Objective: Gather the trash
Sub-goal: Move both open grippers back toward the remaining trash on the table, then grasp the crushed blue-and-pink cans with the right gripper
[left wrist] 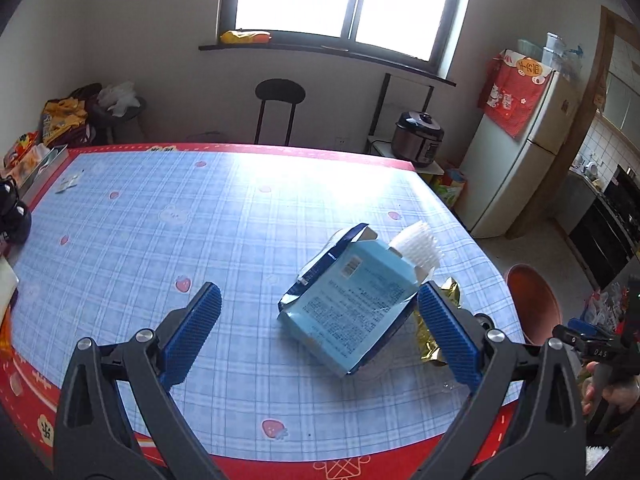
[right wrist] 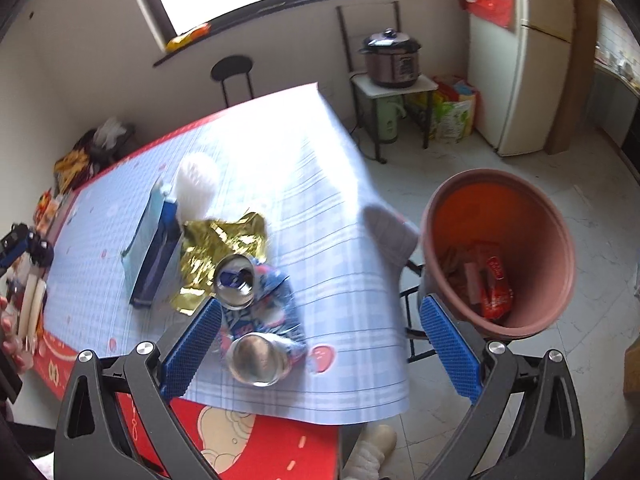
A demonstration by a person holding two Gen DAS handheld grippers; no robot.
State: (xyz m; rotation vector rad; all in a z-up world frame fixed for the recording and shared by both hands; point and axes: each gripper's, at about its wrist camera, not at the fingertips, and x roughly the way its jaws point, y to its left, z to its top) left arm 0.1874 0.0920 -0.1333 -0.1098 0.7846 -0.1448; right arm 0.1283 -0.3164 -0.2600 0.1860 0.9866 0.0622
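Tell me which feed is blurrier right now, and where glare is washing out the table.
Right wrist view: motion blur smears the tablecloth and crushed can; glare blanks its far end. Left wrist view: sharp, print on the blue packet readable, but window glare whitens the table's far middle. Both bend at the edges.

On the counter (right wrist: 320, 184), 1 crushed can (right wrist: 256, 320) lies nearest, the foil wrapper (right wrist: 224, 240) behind it, the box (right wrist: 154, 248) left. The bin (right wrist: 496, 248) stands right, on the floor, wrappers (right wrist: 492, 284) inside.
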